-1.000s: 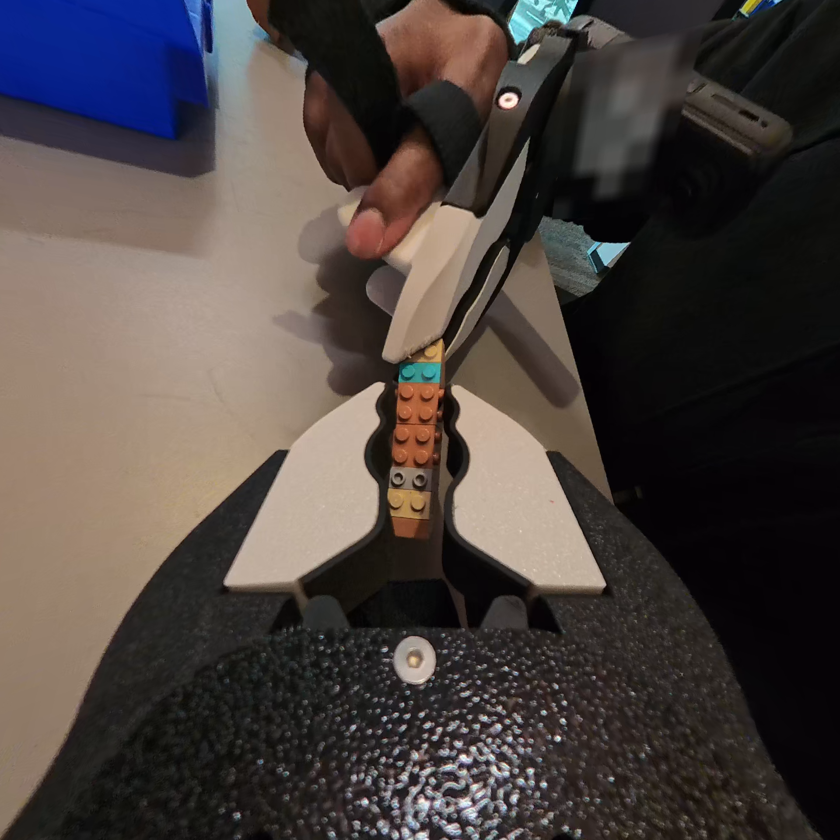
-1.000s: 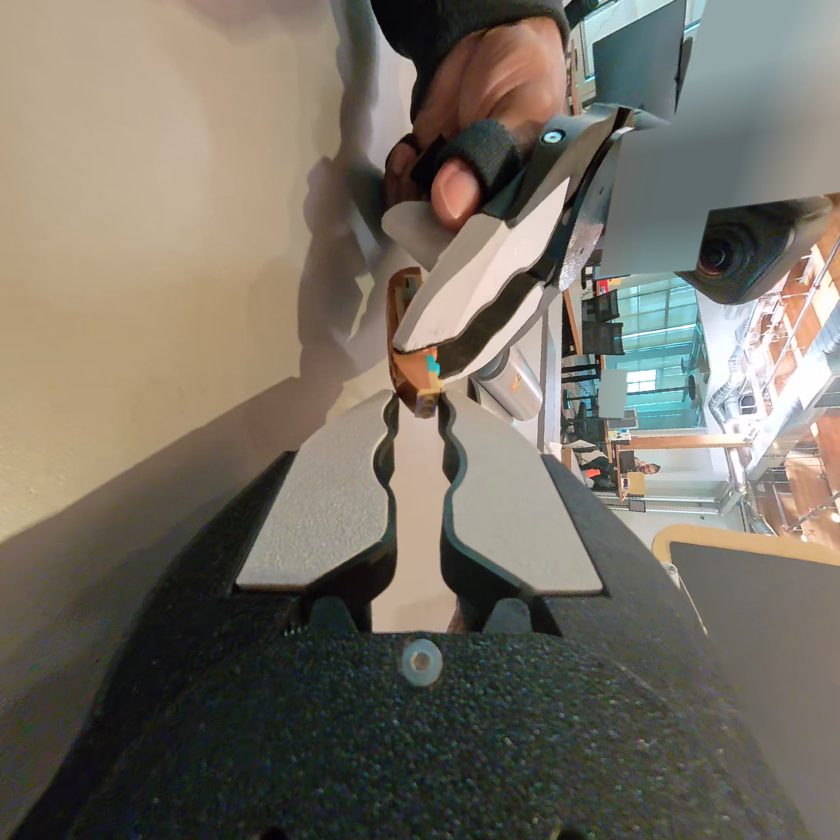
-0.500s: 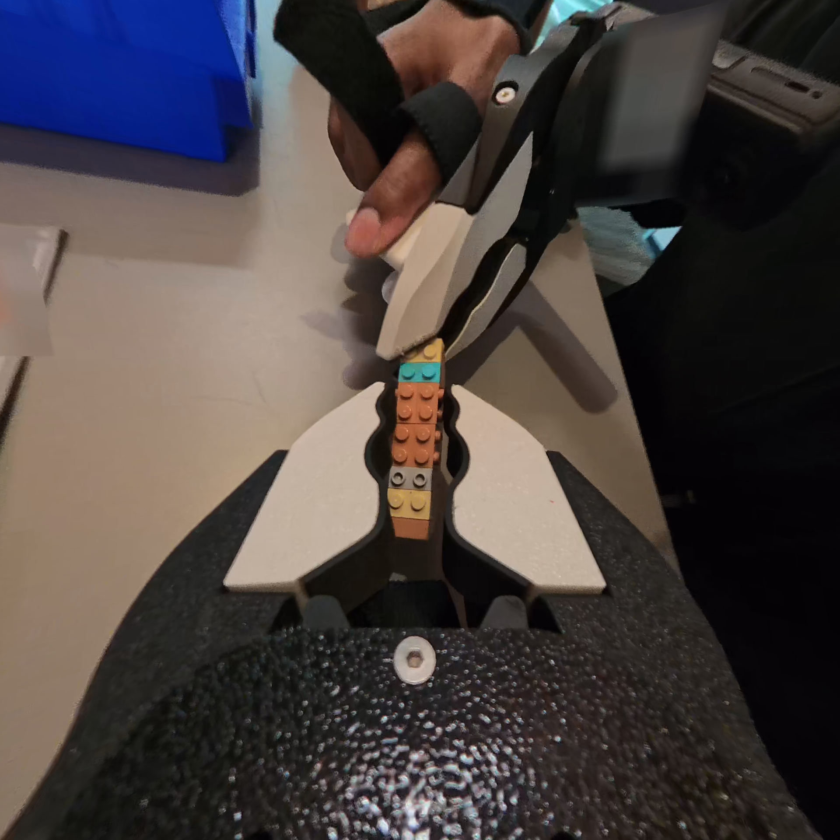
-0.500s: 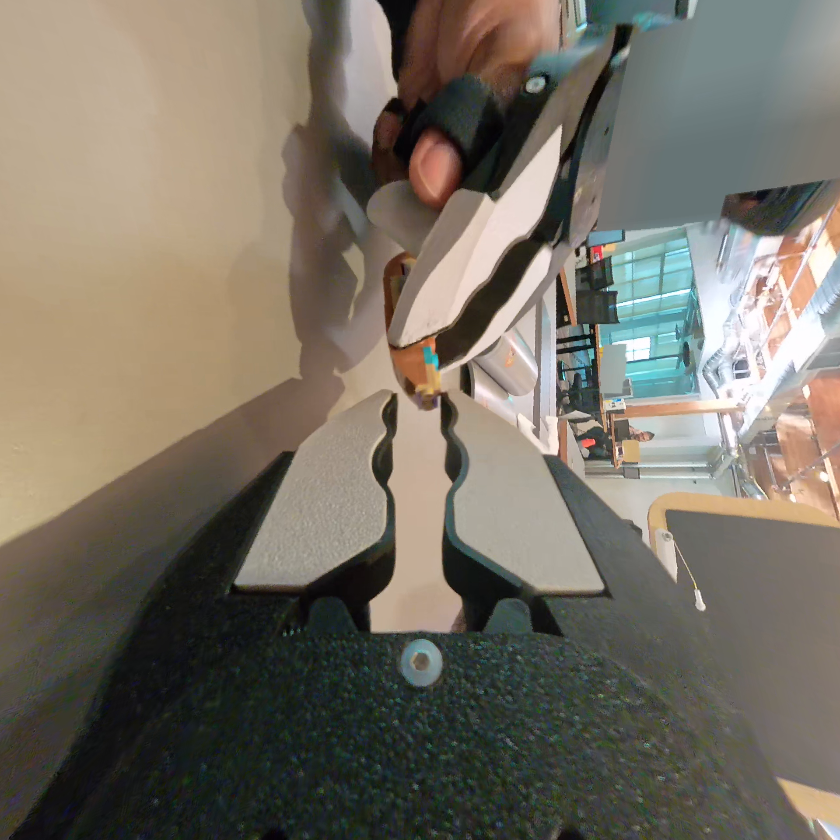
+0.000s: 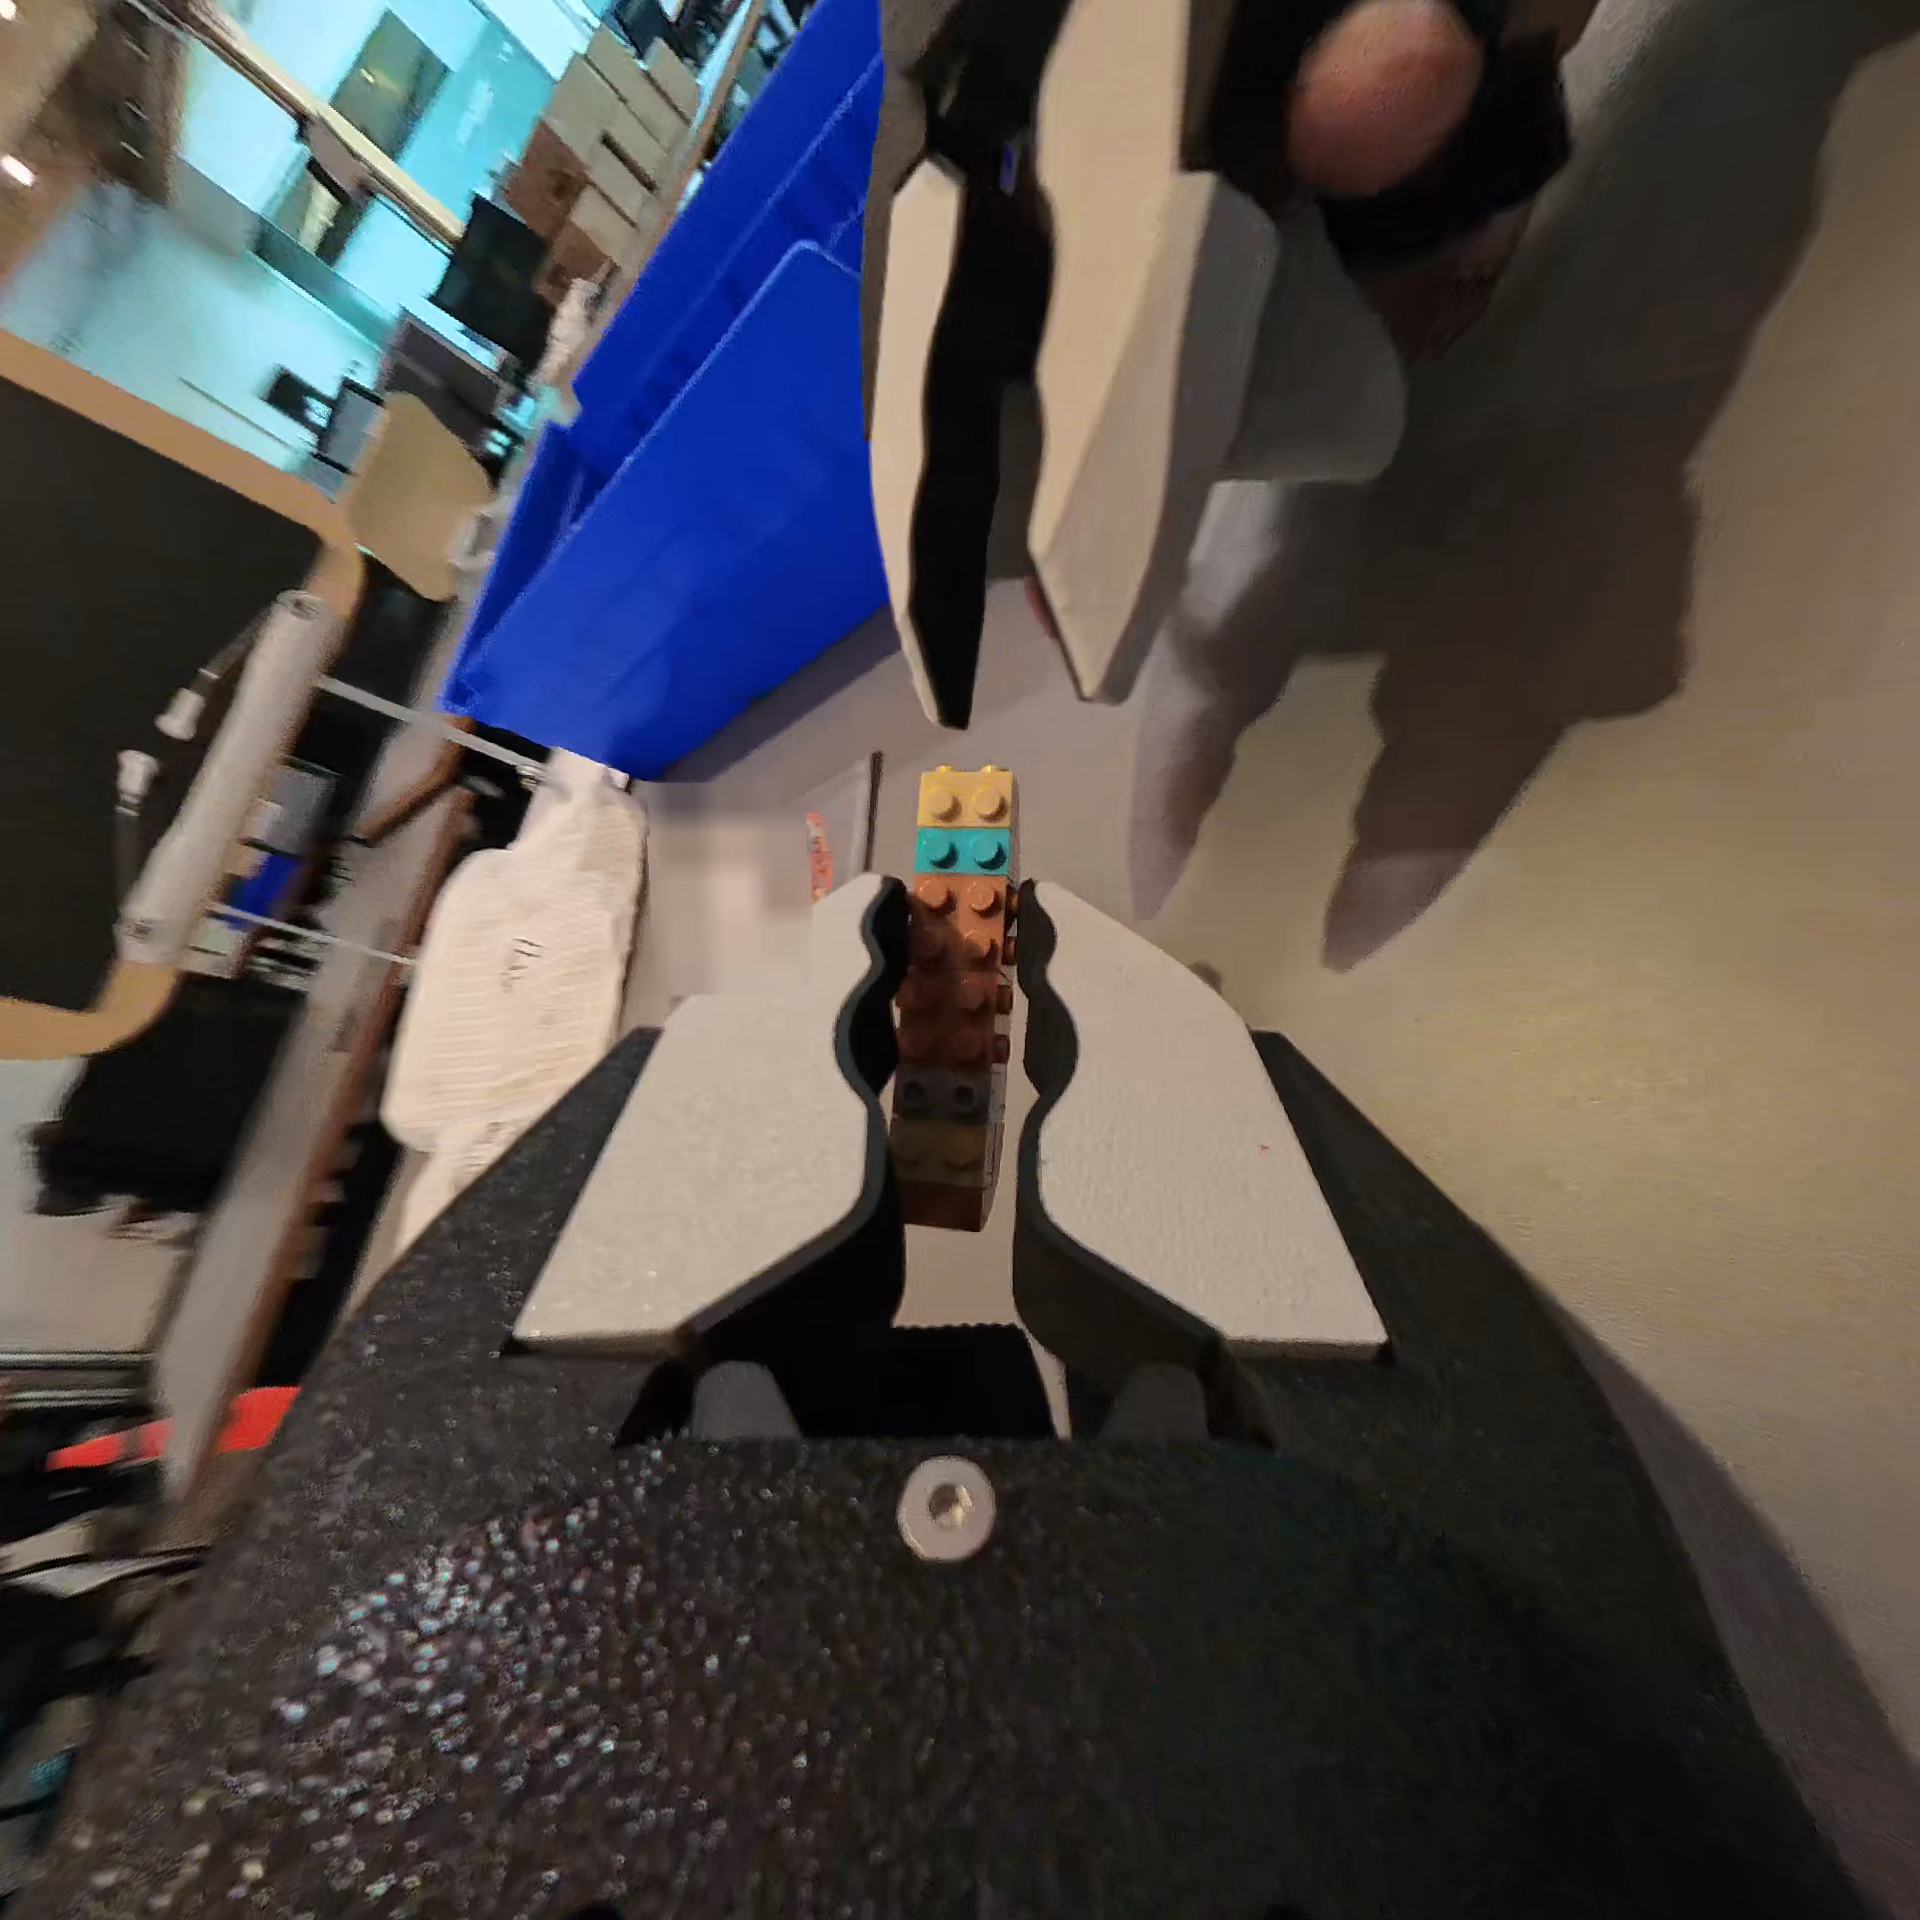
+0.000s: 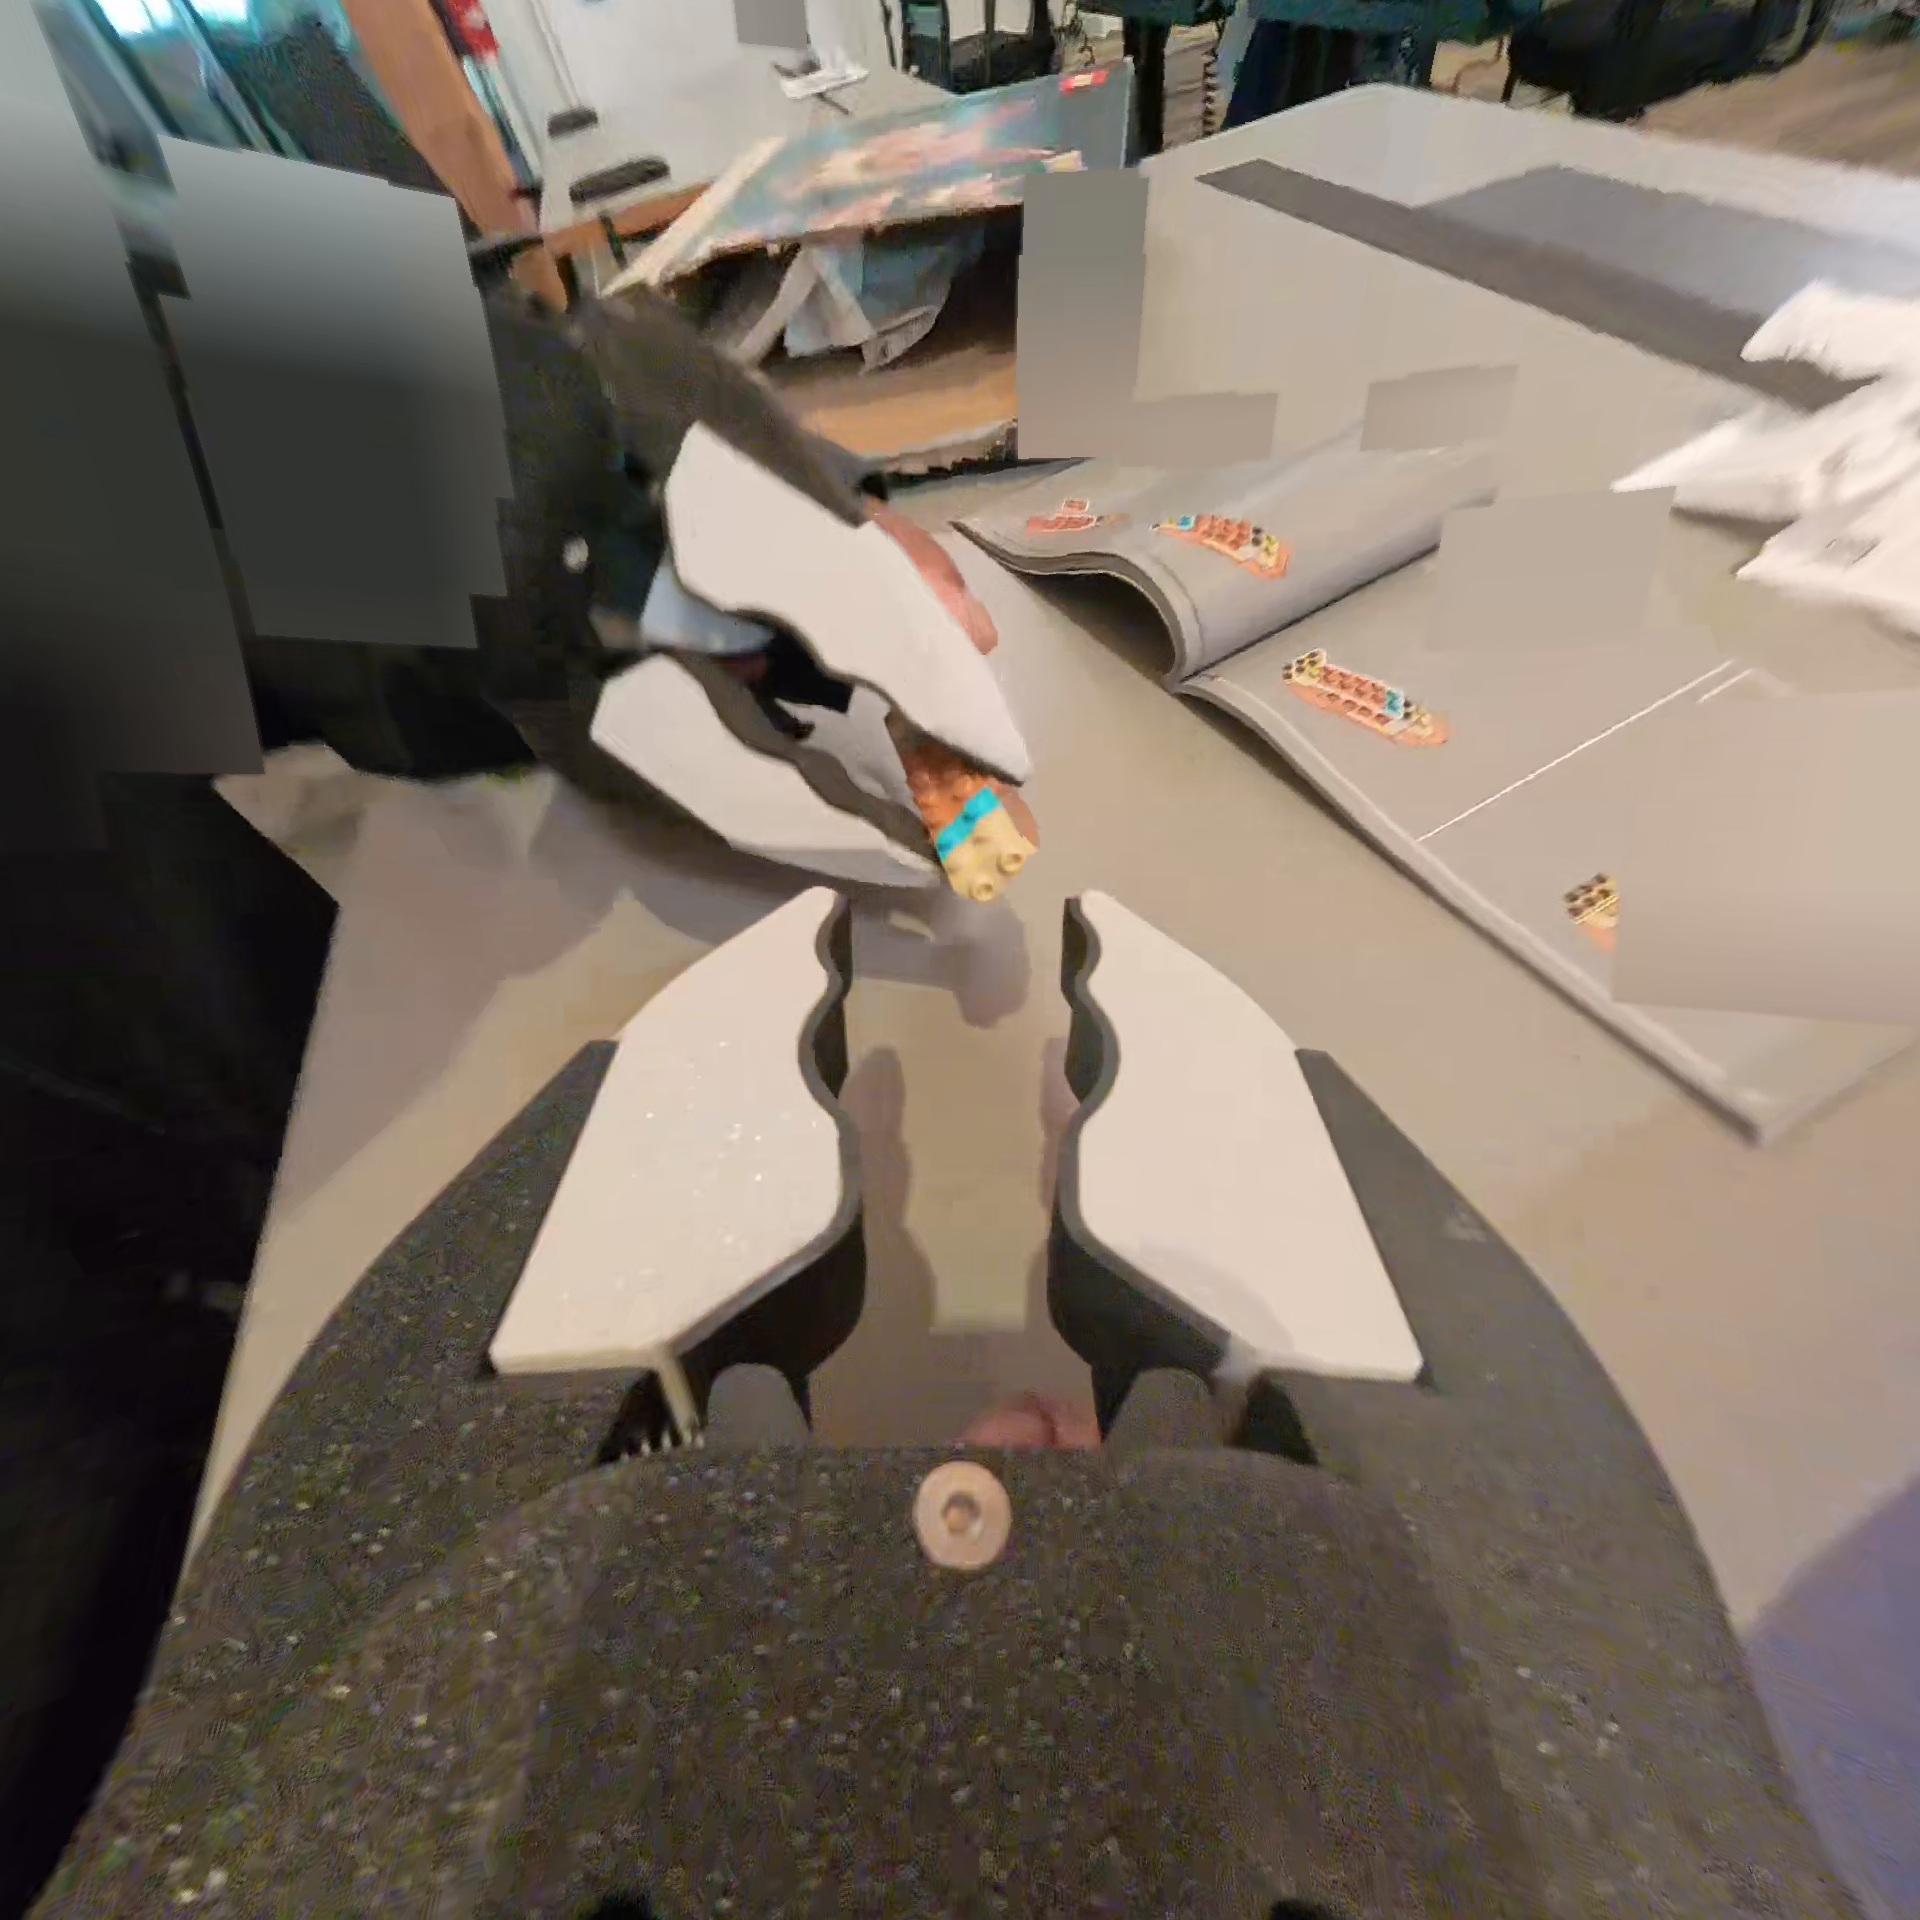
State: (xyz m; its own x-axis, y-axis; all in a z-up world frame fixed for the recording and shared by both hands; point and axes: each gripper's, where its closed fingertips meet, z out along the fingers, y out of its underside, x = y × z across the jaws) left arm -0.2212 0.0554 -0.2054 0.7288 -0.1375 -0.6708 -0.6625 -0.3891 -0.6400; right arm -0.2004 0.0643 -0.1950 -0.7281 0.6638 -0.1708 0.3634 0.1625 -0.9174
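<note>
Your left tool (image 5: 958, 904) is pinching a narrow strip of studded toy bricks (image 5: 962, 935), its pads pressed on the two long sides of the brown middle section, so the strip's long axis runs straight out along the tool's fingers. The tan brick (image 5: 964, 798) and the teal brick (image 5: 962, 852) stick out past the fingertips, while the grey and dark end sits back near the tool's throat. Your right tool (image 6: 956, 914) is spread with nothing between its fingers; in its own view the tan tip of the strip (image 6: 992, 862) hangs just ahead of its fingertips and a little to the left of centre, apart from both pads. The strip is up off the bench (image 6: 1351, 1195), held only by the left tool. An open instruction booklet (image 6: 1455, 727) lies on the bench to the right, and blue bins (image 5: 707, 499) stand beyond the left tool (the background is blurred). Compared with a second ago, the right tool no longer closes on the tan tip: its fingers have parted and drawn back, and both views have swung round sharply.
</note>
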